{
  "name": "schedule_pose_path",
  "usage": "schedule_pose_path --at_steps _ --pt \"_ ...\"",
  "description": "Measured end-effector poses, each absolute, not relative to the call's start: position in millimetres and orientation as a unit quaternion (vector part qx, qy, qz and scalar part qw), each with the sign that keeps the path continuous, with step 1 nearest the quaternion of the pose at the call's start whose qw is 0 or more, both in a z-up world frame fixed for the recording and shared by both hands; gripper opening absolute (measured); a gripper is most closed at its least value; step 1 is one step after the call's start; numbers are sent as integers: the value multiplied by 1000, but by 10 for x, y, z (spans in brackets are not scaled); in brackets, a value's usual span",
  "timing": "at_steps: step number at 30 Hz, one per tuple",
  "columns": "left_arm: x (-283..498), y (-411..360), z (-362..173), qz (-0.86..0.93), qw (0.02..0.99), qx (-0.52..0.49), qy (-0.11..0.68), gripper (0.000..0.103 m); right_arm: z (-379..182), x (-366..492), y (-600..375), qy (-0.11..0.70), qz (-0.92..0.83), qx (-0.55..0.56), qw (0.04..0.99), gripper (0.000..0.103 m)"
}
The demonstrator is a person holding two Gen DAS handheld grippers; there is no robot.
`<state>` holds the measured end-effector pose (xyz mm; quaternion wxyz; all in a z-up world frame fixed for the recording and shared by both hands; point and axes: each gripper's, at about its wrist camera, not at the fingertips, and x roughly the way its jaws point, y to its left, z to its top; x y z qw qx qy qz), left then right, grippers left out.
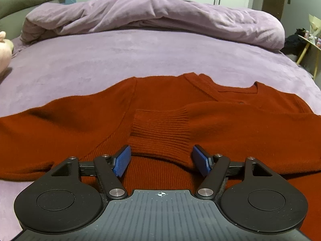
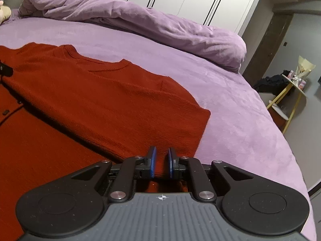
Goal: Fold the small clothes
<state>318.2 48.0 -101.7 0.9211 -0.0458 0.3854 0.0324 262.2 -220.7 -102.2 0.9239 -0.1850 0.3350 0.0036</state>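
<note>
A rust-red knit sweater (image 1: 70, 124) lies spread flat on the purple bed, neckline away from me. Its right sleeve is folded across the chest, and the ribbed cuff (image 1: 160, 132) ends just ahead of my left gripper (image 1: 161, 158). That gripper is open, its blue pads (image 1: 122, 160) standing wide on either side of the cuff without pressing it. In the right wrist view my right gripper (image 2: 161, 160) sits at the sweater (image 2: 100, 100) where the sleeve folds over on the right side. Its jaws are nearly together, with red knit pinched between them.
The purple sheet (image 1: 120, 56) stretches beyond the sweater to a bunched purple duvet (image 1: 150, 16) along the far side. A plush toy (image 1: 4, 48) lies at the left edge. Off the bed's right side stands a yellow-legged side table (image 2: 289, 100) beside dark items; white wardrobes stand behind.
</note>
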Motion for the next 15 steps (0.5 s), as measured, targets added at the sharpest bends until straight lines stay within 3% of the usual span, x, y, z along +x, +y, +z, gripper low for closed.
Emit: schedule_pose_path --at_steps 6,13,15 --pt "3205 465 -1037 37 920 -41 388 77 -1042 2631 -2215 334 2 -195 922 10" --pt "3279 443 -1123 48 919 -7 392 97 -1101 2615 -2204 319 7 -205 925 12" --pt "3292 436 -1091 45 916 8 397 98 -1109 2608 -2156 316 3 -220 923 13"
